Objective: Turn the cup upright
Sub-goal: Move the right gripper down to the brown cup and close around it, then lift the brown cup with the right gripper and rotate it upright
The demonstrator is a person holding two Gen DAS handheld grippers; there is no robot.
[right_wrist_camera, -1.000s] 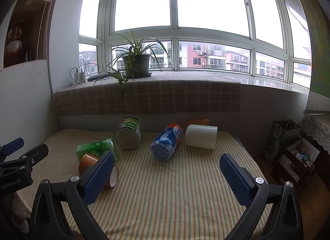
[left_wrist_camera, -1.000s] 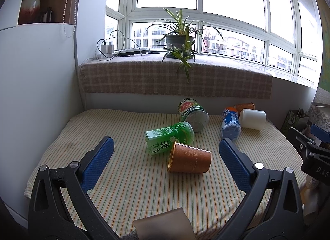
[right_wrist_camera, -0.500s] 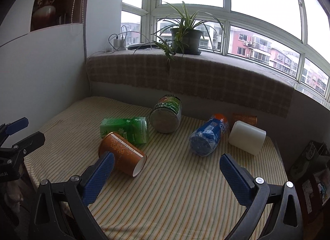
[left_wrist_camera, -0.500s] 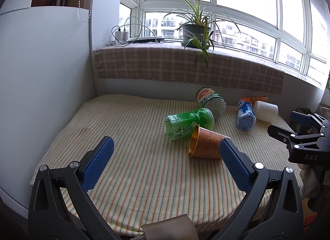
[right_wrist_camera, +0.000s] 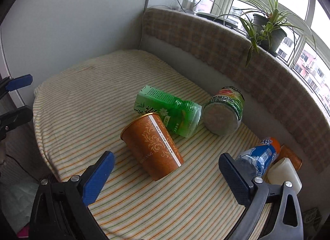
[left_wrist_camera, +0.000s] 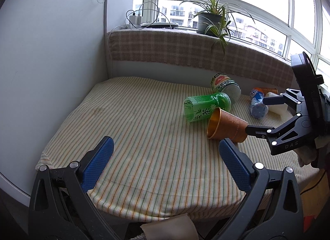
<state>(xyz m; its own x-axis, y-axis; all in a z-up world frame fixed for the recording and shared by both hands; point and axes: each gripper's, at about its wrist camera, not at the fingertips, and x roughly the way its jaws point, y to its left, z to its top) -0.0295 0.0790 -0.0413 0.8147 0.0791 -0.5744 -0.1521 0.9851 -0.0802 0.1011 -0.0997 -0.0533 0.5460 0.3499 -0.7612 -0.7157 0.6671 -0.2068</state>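
The brown paper cup (right_wrist_camera: 152, 147) lies on its side on the striped cloth (right_wrist_camera: 82, 99) that covers the desk, with its open mouth turned toward the wall side and its closed base toward the right gripper (right_wrist_camera: 165, 169). This gripper hovers low, just in front of the cup's base, and its blue fingers (right_wrist_camera: 99, 175) stand wide apart with nothing between them; in the left wrist view one black fingertip of it appears very near the cup's base (left_wrist_camera: 226, 125), but whether it touches cannot be told. The left gripper (left_wrist_camera: 164, 163) is over the near edge of the desk, well apart from the cup, and its fingers (left_wrist_camera: 97, 161) are also spread wide and hold nothing. A green tea bottle (right_wrist_camera: 169, 112) lies on its side just behind the cup, and the cup's rim seems to touch it. Beside the bottle, toward the window, a jar with a green and red label (right_wrist_camera: 223, 114) lies with its bottom facing the right wrist camera. Farther to the right a blue bottle with an orange cap (right_wrist_camera: 259, 157) lies beside a white cup (right_wrist_camera: 282, 173) and another brown cup (right_wrist_camera: 291, 155), both on their sides. On the window sill, which is covered by a checked cloth (left_wrist_camera: 185, 48), a spider plant in a pot (left_wrist_camera: 210, 19) stands, with chargers and cables (left_wrist_camera: 136, 18) near the corner.
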